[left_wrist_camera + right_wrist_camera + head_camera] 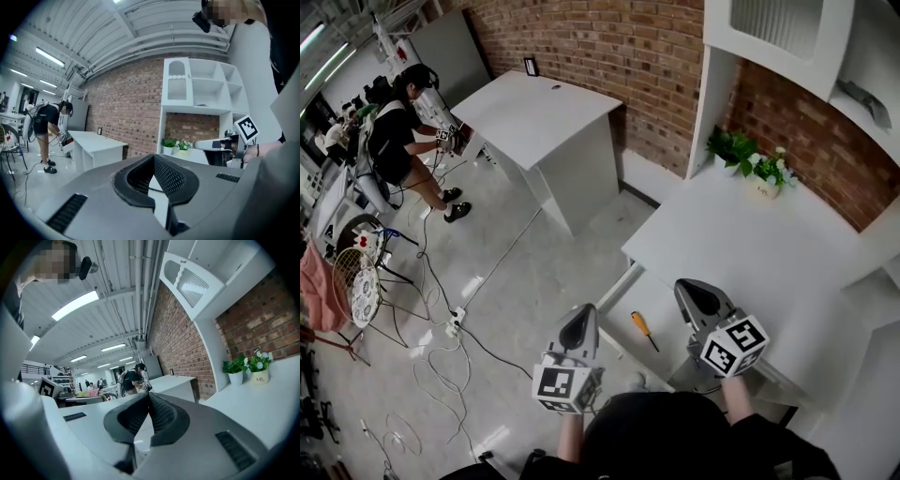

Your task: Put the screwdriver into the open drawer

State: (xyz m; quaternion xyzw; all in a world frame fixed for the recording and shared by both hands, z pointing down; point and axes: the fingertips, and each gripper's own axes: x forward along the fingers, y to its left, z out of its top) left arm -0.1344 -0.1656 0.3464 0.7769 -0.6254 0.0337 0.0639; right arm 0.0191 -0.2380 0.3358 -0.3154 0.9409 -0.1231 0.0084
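Well, from the head view I see the screwdriver (pixel 642 330) lying flat on the floor of the open drawer (pixel 615 289), which stands pulled out from the white table (pixel 741 244). Its long axis runs on a slant. The orange handle points up and left in the picture, and the dark shaft points down and right, toward me. The tip is too small for me to tell its kind.

In the picture it lies between my two grippers and touches neither. The left gripper (pixel 581 317) has its jaws together with nothing in them, as its own view shows. The right gripper (pixel 696 292) is likewise closed and empty. Both cover parts of the drawer, and its near end is hidden behind them and my head. Neither gripper view takes in the screwdriver or the drawer. Both look out level across the room along the brick wall (pixel 126 112).
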